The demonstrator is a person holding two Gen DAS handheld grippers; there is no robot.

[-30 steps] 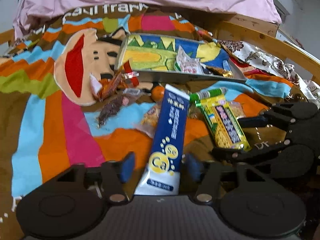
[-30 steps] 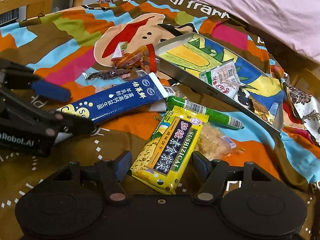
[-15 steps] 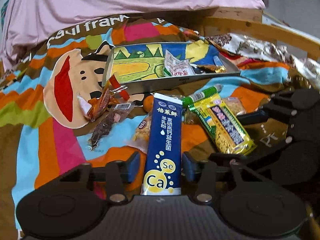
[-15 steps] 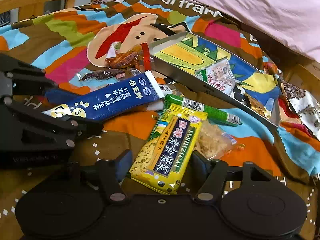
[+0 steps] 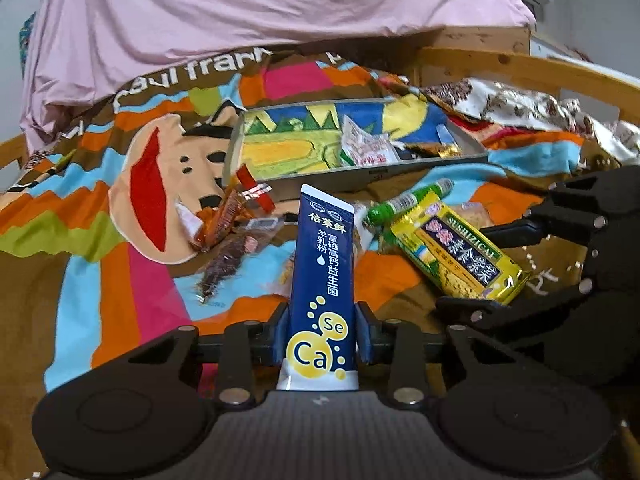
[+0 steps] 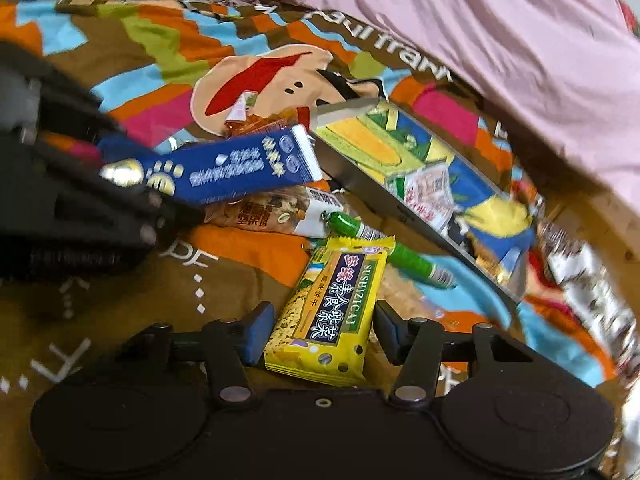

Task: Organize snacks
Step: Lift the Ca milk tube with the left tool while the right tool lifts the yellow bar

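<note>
Two grippers work: the left gripper [image 5: 322,328] is clenched on the blue sachet [image 5: 323,280]; the right gripper's [image 6: 323,330] jaws are closing around the yellow biscuit pack [image 6: 334,308], still on the bed. The tray [image 5: 360,178], toward 12 o'clock, holds few packets; most snacks remain loose. Only the right view shows the nut packet [image 6: 276,212].

The left claw [image 5: 322,334] has clamped the blue sachet [image 5: 322,276], lifting its far end.

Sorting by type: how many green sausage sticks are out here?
1. The green stick lies on the blanket beside the tray, its middle under the yellow packet's far end. More could hide under other packets.
</note>
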